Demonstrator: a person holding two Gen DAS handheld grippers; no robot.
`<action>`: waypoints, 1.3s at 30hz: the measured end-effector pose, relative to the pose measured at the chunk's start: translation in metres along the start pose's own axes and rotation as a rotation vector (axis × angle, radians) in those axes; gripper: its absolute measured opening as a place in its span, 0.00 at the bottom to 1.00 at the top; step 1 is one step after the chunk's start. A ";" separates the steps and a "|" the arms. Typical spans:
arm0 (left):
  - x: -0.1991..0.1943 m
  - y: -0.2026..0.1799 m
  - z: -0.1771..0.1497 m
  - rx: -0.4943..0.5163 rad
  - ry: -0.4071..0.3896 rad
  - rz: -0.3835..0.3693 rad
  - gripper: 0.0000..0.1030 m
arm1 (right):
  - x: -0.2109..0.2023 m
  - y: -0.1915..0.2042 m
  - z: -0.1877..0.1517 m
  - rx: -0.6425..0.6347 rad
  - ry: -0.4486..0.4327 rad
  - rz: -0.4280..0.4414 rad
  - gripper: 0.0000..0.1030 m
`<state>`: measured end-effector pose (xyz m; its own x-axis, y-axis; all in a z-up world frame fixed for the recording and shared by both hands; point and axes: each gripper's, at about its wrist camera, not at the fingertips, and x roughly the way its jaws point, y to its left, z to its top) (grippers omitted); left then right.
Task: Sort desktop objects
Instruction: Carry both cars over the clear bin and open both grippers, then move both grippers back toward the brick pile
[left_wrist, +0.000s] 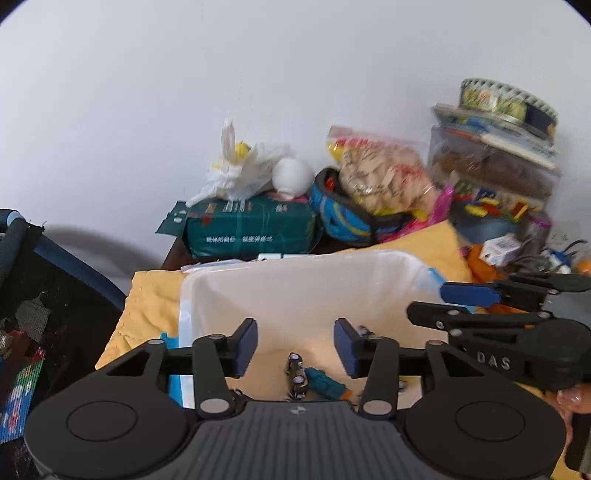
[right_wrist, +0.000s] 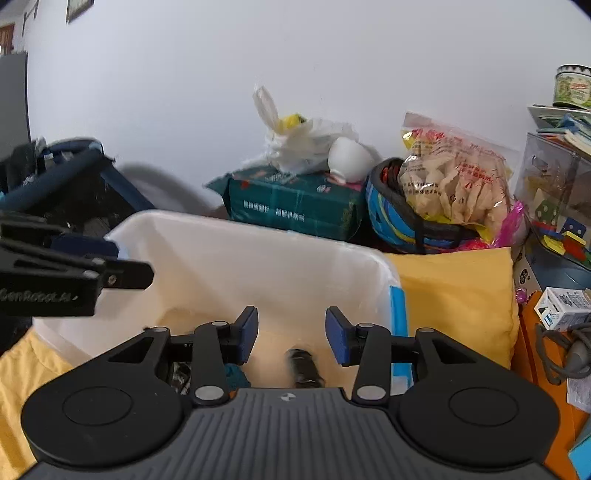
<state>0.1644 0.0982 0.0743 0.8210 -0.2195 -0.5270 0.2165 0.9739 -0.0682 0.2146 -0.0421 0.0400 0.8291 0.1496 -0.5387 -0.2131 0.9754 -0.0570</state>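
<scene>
Both over the white bin (right_wrist: 229, 254), fingers apart and holding nothing: left gripper (left_wrist: 295, 343) above the near wall, right gripper (right_wrist: 291, 334) beside it toward the bin's right rim. Already inside on the bin floor: small toy cars (left_wrist: 295, 373), a teal toy (left_wrist: 325, 382), a dark blurred piece (right_wrist: 304, 365).

Judged between picks. Best lifted clear of the rim before swinging out, to avoid clipping each other. Next candidates beyond the bin on the yellow cloth's (right_wrist: 454, 295) right edge: small white box (right_wrist: 565, 306), grey cable (right_wrist: 565, 354). Further back, against the wall, green pack (right_wrist: 295, 206), snack bag (right_wrist: 454, 181), blue helmet (right_wrist: 391, 218).
</scene>
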 end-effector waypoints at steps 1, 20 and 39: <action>-0.009 -0.002 -0.005 -0.004 -0.009 -0.008 0.54 | -0.006 -0.001 0.000 0.004 -0.016 0.010 0.43; -0.066 -0.050 -0.168 -0.034 0.273 -0.076 0.60 | -0.081 0.009 -0.103 0.031 0.125 0.194 0.58; -0.062 -0.064 -0.208 -0.058 0.389 -0.096 0.60 | -0.096 0.045 -0.165 -0.177 0.261 0.243 0.63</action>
<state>-0.0104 0.0620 -0.0647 0.5352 -0.2821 -0.7962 0.2433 0.9541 -0.1744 0.0398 -0.0390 -0.0492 0.5892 0.3042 -0.7485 -0.4919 0.8700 -0.0336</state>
